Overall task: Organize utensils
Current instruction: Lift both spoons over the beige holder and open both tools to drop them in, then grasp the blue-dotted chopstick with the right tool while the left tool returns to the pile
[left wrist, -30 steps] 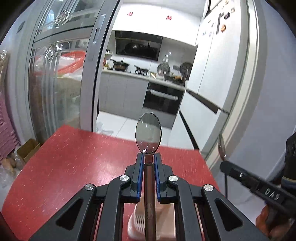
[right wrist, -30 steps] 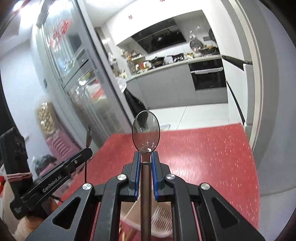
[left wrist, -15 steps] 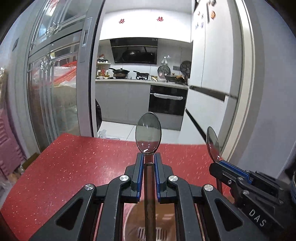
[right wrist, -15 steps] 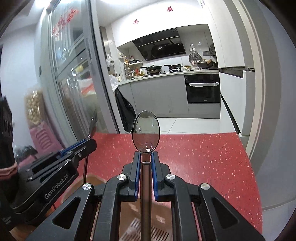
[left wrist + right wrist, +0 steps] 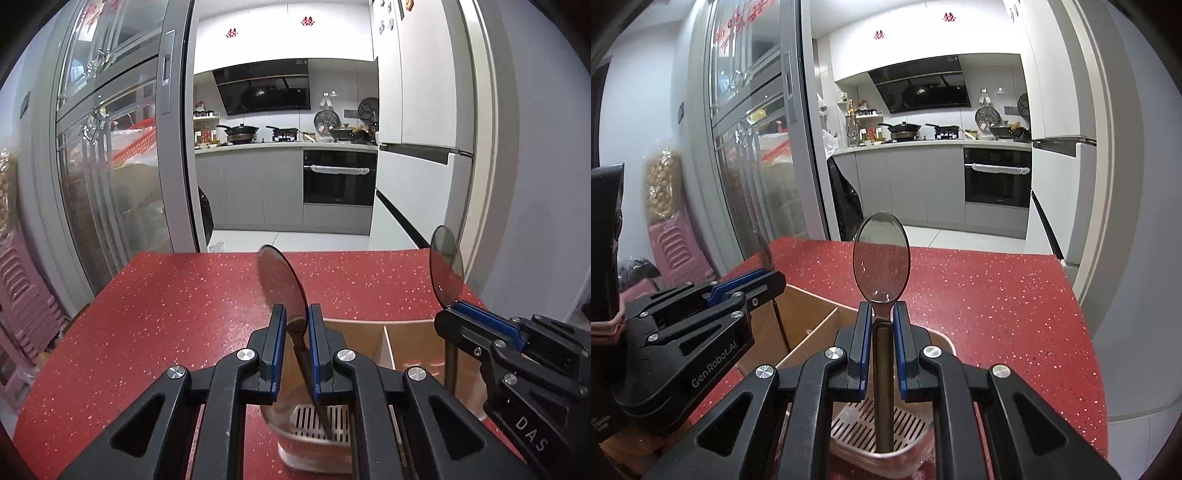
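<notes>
A: Two spoons are held, one in each gripper. In the left wrist view, the left gripper (image 5: pixel 296 325) is seen nearly closed, its blue pads pressed on the neck of the left spoon (image 5: pixel 282 280), whose bowl leans up and away while the handle slants down toward the slotted caddy (image 5: pixel 314 424) just below the jaws.

B: And the grip at the neck, why is it judged so?

A: It leaves the handle end free to be lowered into the caddy first, bowl uppermost. The gripper is pitched forward and down, and the spoon sits tilted between the pads rather than straight. Just behind the caddy a cardboard box (image 5: pixel 369 332) with a divider is seen on the red table (image 5: pixel 166 314); to the right of the caddy the right gripper (image 5: pixel 448 308) is seen holding its own spoon upright.

B: And the right wrist view?

A: The right gripper (image 5: pixel 878 325) is likewise shut tight on the neck of the right spoon (image 5: pixel 881 258), this one held straight, its handle already reaching down inside the caddy (image 5: pixel 886 424). The pose is tipped down over the caddy. To the left of the caddy the left gripper (image 5: pixel 768 278) is seen level beside it, over the box (image 5: pixel 809 314), so both spoons are judged ready for release
</notes>
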The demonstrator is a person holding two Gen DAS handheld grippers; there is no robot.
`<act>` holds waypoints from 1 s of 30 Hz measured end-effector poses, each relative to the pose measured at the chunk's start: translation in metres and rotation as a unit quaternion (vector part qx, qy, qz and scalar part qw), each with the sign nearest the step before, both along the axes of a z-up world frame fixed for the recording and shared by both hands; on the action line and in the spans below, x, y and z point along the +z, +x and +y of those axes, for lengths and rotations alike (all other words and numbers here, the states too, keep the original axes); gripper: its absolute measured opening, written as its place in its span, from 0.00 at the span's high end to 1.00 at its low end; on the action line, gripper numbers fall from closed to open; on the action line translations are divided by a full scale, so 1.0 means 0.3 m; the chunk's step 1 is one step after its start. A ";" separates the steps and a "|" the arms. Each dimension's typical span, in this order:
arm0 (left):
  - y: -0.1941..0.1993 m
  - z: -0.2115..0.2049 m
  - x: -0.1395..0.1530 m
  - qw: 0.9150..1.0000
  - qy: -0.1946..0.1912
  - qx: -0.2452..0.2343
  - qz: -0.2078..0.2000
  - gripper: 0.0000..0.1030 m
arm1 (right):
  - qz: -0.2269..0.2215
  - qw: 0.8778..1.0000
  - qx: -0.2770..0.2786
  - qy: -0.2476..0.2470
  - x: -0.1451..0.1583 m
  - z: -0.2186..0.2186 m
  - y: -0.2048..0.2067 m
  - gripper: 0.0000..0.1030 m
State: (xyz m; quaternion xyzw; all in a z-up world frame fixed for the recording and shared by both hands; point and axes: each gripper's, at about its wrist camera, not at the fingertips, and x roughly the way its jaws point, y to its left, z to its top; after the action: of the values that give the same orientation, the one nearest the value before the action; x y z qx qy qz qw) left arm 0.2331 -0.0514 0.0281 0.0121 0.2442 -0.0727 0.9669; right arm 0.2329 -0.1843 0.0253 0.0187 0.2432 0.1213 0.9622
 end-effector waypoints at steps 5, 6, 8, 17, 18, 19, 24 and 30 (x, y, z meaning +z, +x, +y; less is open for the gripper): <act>-0.015 0.022 0.023 1.000 -0.016 0.009 0.009 0.64 | 0.017 1.000 0.008 0.007 0.013 -0.006 0.000 0.61; -0.019 0.027 0.029 1.000 -0.018 0.010 0.010 0.64 | 0.016 1.000 0.008 0.007 0.022 -0.007 -0.005 0.55; -0.035 0.035 0.042 1.000 -0.020 0.015 0.011 0.64 | 0.011 1.000 0.007 0.007 0.040 -0.007 -0.019 0.54; -0.175 0.115 0.054 0.998 -0.019 0.039 0.046 0.64 | 0.048 0.998 0.014 0.034 0.093 -0.025 -0.130 0.38; -0.192 0.128 0.045 0.997 -0.018 0.042 0.054 0.64 | 0.055 0.998 0.014 0.035 0.090 -0.026 -0.146 0.38; -0.211 0.142 0.031 0.997 -0.018 0.046 0.063 0.64 | 0.064 0.997 0.014 0.038 0.082 -0.026 -0.166 0.38; -0.316 0.214 -0.069 0.991 -0.022 0.069 0.116 0.63 | 0.124 0.991 0.017 0.048 0.015 -0.022 -0.239 0.37; -0.422 0.260 -0.187 0.982 -0.033 0.085 0.166 0.43 | 0.194 0.980 0.017 0.043 -0.096 -0.012 -0.315 0.37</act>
State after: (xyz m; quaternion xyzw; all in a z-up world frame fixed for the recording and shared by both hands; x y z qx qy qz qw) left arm 0.1064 0.0265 -0.0279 -0.0532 0.3988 0.0009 0.9155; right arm 0.1384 -0.1878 -0.0035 0.0789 0.4206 0.1425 0.8925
